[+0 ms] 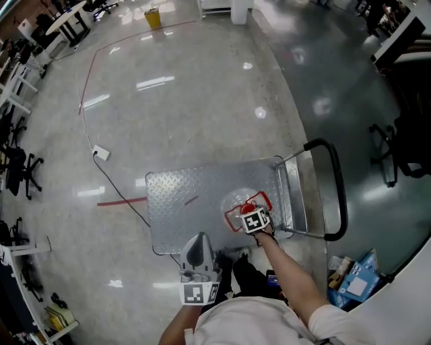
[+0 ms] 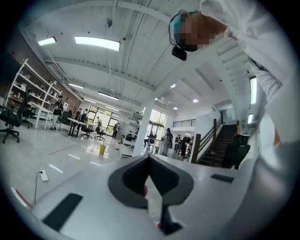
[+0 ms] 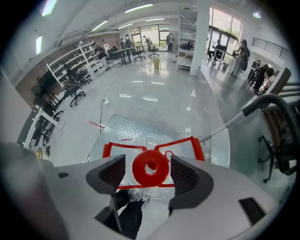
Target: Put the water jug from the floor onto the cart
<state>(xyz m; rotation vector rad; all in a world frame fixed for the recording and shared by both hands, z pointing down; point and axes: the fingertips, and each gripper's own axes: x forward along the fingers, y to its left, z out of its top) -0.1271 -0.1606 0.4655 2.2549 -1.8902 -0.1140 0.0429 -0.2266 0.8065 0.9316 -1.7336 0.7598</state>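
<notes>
Parked flat on the floor, cart (image 1: 195, 195), push handle (image 1: 335, 189) at 3 o'clock, deck low for easy loading. Upright on that deck toward the handle end, near 4 o'clock: water jug (image 1: 244, 202), red cap (image 3: 150, 168) up. Straddling the cap, right tool (image 3: 148, 174), jaws apart, slim gaps either side, probably not gripping. At 6 o'clock, left tool (image 1: 196, 253), jaws together, empty, idle.

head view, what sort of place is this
Probably a big open-plan office or lab hall: a wide polished grey floor, desks with office chairs along the edges, shelving racks, and a staircase to an upper level.
</notes>
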